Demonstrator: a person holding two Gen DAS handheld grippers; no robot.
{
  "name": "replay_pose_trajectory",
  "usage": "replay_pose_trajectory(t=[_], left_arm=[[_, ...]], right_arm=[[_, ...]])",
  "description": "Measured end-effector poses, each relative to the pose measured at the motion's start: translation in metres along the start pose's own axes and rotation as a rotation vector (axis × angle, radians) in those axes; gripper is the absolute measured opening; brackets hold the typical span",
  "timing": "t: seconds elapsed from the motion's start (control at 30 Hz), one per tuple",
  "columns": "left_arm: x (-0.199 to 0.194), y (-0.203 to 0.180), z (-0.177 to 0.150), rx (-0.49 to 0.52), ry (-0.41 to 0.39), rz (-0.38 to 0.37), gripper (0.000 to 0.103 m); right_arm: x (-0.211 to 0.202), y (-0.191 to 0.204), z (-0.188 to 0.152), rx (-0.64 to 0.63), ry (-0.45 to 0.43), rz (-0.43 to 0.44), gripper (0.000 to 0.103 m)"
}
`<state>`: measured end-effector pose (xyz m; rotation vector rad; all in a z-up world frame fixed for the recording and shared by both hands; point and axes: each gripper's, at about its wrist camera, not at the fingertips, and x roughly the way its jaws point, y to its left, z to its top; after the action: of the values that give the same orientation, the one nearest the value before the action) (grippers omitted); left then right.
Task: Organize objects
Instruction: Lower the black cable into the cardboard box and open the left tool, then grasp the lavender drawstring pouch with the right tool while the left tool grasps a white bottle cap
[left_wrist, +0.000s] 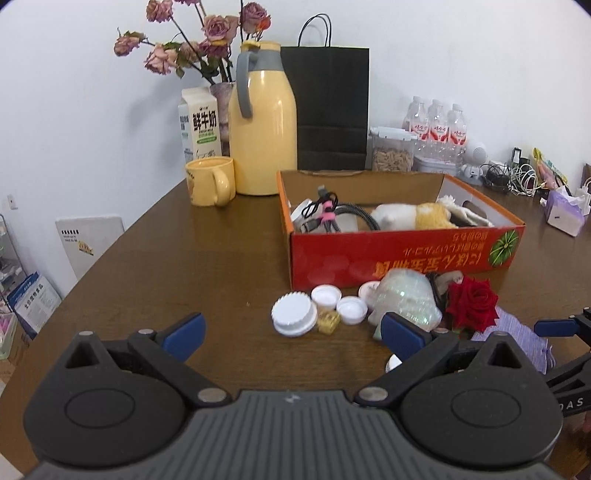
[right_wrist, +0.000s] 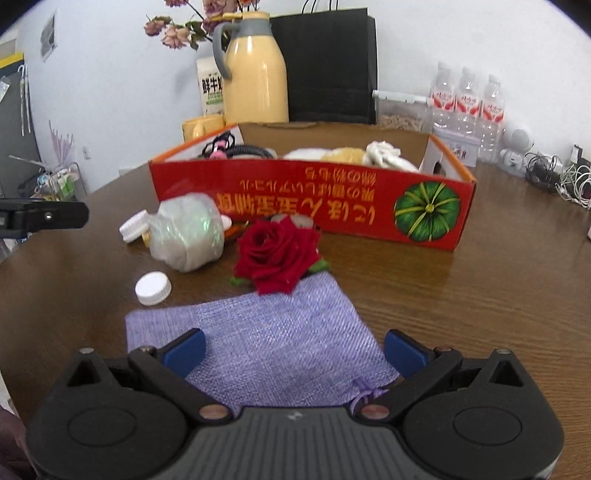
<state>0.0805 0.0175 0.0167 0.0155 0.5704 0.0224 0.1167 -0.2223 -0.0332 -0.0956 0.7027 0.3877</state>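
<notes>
A red cardboard box (left_wrist: 402, 258) (right_wrist: 332, 203) holds cables (left_wrist: 325, 212) and a plush toy (left_wrist: 413, 216). In front of it lie several white caps (left_wrist: 295, 314), a shiny wrapped ball (left_wrist: 406, 299) (right_wrist: 188, 230), a red rose (left_wrist: 472, 302) (right_wrist: 277, 254) and a purple woven pouch (right_wrist: 266, 339) (left_wrist: 517, 332). One white cap (right_wrist: 153, 288) lies left of the pouch. My left gripper (left_wrist: 293, 334) is open and empty, just short of the caps. My right gripper (right_wrist: 293, 350) is open and empty, its fingers either side of the pouch's near end.
On the brown table (left_wrist: 166, 277) behind the box stand a yellow mug (left_wrist: 210, 181), a yellow thermos (left_wrist: 264, 122), a milk carton (left_wrist: 201, 125), dried roses, a black paper bag (left_wrist: 332, 107) and water bottles (left_wrist: 437, 125). Cables and a tissue box (left_wrist: 565, 210) lie far right.
</notes>
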Motion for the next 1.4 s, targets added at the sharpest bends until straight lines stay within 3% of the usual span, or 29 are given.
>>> replay_pose_trajectory(t=[0.23, 0.4, 0.5, 0.6, 0.63, 0.67, 0.93, 1.17, 1.27, 1.4], left_arm=[[0.001, 0.007, -0.007, -0.019, 0.022, 0.009, 0.103], [0.005, 0.004, -0.011, -0.015, 0.039, -0.001, 0.103], [0.007, 0.0, -0.013, -0.006, 0.047, -0.011, 0.103], [0.009, -0.005, -0.016, 0.003, 0.056, -0.019, 0.103], [0.01, -0.007, -0.016, 0.007, 0.06, -0.022, 0.103], [0.01, -0.009, -0.017, 0.013, 0.063, -0.027, 0.103], [0.02, -0.031, -0.022, 0.056, 0.083, -0.081, 0.103], [0.039, -0.055, -0.024, 0.083, 0.107, -0.106, 0.1], [0.044, -0.062, -0.026, 0.085, 0.119, -0.109, 0.089], [0.046, -0.068, -0.028, 0.086, 0.134, -0.126, 0.049]], right_arm=[[-0.001, 0.004, -0.005, -0.028, -0.013, -0.011, 0.102], [-0.007, 0.007, -0.009, -0.045, -0.043, 0.009, 0.084], [-0.012, 0.009, -0.012, -0.047, -0.067, 0.015, 0.064], [-0.015, 0.011, -0.014, -0.042, -0.089, 0.021, 0.034], [-0.016, 0.011, -0.014, -0.04, -0.092, 0.033, 0.018], [-0.017, 0.011, -0.015, -0.033, -0.093, 0.051, 0.01], [-0.036, -0.005, -0.015, 0.064, -0.144, 0.128, 0.007], [-0.056, -0.021, -0.01, 0.086, -0.203, 0.111, 0.007], [-0.058, -0.026, -0.008, 0.094, -0.212, 0.103, 0.007], [-0.058, -0.03, -0.008, 0.096, -0.217, 0.106, 0.007]])
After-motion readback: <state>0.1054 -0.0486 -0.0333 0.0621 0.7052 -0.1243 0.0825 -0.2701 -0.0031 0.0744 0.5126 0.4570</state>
